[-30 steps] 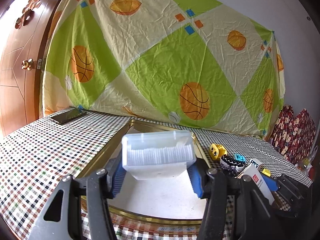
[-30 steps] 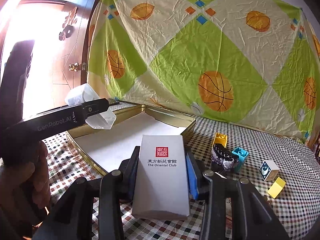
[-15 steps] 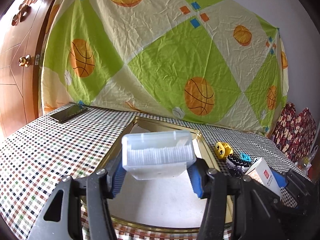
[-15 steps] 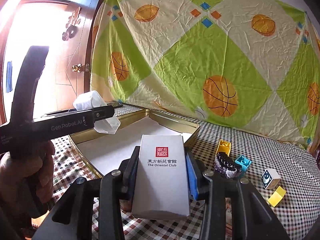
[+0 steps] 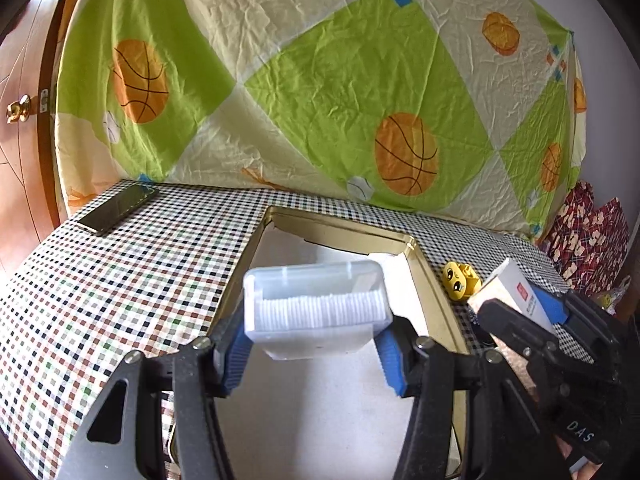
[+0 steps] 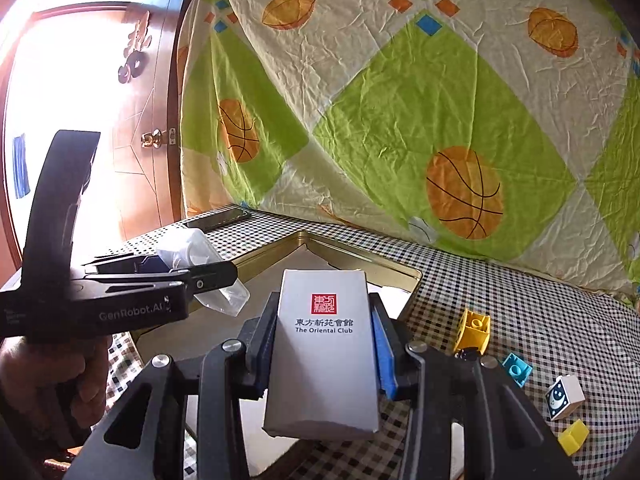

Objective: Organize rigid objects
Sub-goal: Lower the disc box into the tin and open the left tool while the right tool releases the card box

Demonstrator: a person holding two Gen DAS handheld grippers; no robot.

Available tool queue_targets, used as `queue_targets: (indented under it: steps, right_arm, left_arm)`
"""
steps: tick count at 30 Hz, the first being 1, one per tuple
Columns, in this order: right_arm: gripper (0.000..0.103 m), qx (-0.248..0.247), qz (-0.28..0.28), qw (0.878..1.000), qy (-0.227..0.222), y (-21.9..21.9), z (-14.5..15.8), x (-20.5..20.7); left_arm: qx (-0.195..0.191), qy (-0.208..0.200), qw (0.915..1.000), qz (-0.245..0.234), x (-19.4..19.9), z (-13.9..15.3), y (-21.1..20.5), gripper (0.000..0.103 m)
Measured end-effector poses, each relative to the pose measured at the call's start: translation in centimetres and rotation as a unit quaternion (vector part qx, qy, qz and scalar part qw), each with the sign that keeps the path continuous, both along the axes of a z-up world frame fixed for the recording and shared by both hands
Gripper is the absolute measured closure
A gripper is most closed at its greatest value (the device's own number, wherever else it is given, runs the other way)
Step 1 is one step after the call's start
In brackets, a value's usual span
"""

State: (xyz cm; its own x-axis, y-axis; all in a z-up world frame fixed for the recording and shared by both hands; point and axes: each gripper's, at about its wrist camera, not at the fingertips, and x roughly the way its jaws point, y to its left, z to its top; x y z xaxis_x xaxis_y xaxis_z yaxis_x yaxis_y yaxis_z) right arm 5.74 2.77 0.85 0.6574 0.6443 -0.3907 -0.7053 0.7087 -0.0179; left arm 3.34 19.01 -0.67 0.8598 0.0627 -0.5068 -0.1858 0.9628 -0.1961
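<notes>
My left gripper (image 5: 314, 354) is shut on a clear plastic box of white pads (image 5: 316, 308) and holds it above the gold tray (image 5: 434, 296), which has a white liner. My right gripper (image 6: 322, 350) is shut on a white "The Oriental Club" box (image 6: 324, 356), held above the tray's near right edge (image 6: 360, 258). The left gripper with its clear box (image 6: 204, 276) shows at the left of the right wrist view. The right gripper and its white box (image 5: 516, 294) show at the right of the left wrist view.
A checkered cloth (image 5: 120, 280) covers the table. A yellow face brick (image 5: 460, 286) lies right of the tray. A yellow brick (image 6: 474, 328), a blue brick (image 6: 517, 372), a moon cube (image 6: 564, 396) and a small yellow block (image 6: 574, 436) lie at right. A phone (image 5: 118, 208) lies far left.
Both grippers have moved forward over the tray with their boxes still held. The right gripper with the white box has come closer to the tray's right edge.
</notes>
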Motion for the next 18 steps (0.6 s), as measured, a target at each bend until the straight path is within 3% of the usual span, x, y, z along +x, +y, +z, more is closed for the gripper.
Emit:
queue_targets:
  steps: [11,18]
  right_arm:
    - [0.06,-0.034,-0.005,0.996,0.082,4.4,-1.4,6.1]
    - [0.06,-0.053,-0.013,0.994,0.096,5.4,-2.2,7.5]
  left_arm:
    - [0.016,0.091,0.9955,-0.022,4.2,0.2,0.9,0.048]
    - [0.038,0.128,0.9908,-0.024,6.2,0.0,0.9,0.048]
